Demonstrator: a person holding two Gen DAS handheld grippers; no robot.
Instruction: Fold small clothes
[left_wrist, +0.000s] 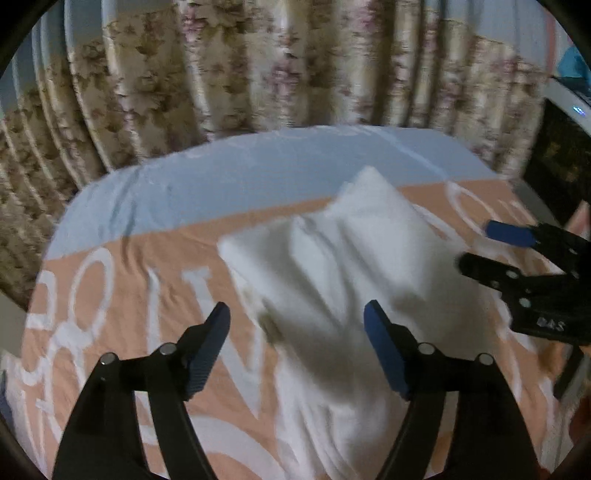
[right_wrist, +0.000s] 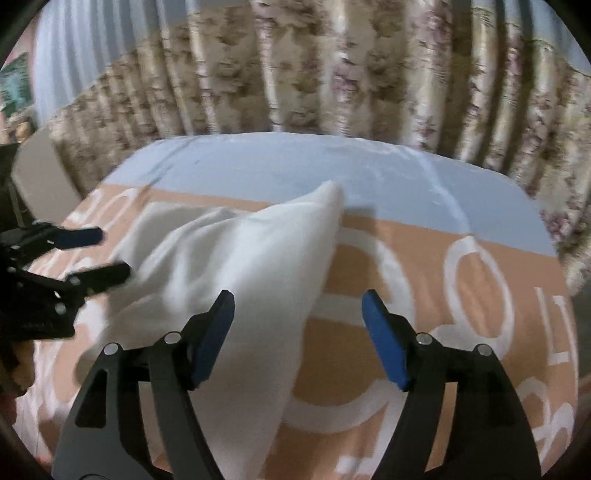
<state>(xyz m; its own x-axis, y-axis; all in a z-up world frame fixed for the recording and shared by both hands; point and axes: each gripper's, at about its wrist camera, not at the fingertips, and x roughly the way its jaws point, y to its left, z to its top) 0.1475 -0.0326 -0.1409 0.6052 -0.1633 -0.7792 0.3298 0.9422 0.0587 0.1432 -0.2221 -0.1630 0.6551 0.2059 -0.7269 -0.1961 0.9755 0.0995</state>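
A small white garment (left_wrist: 343, 266) lies rumpled on an orange and pale blue sheet with big white letters (left_wrist: 110, 295). In the left wrist view my left gripper (left_wrist: 297, 314) stands open just above the garment's near part, with nothing pinched between its blue pads. My right gripper (left_wrist: 476, 245) shows at the right edge, open beside the cloth. In the right wrist view the garment (right_wrist: 236, 266) runs from the centre to the left, one corner peaked up. My right gripper (right_wrist: 299, 304) is open over its right edge. The left gripper (right_wrist: 107, 254) is open at the cloth's left side.
A flowered curtain (left_wrist: 258, 66) hangs close behind the far edge of the sheet (right_wrist: 480, 295). A dark appliance or shelf with a small blue light (left_wrist: 565, 140) stands at the far right. A person's hand (right_wrist: 14, 369) shows at the left edge.
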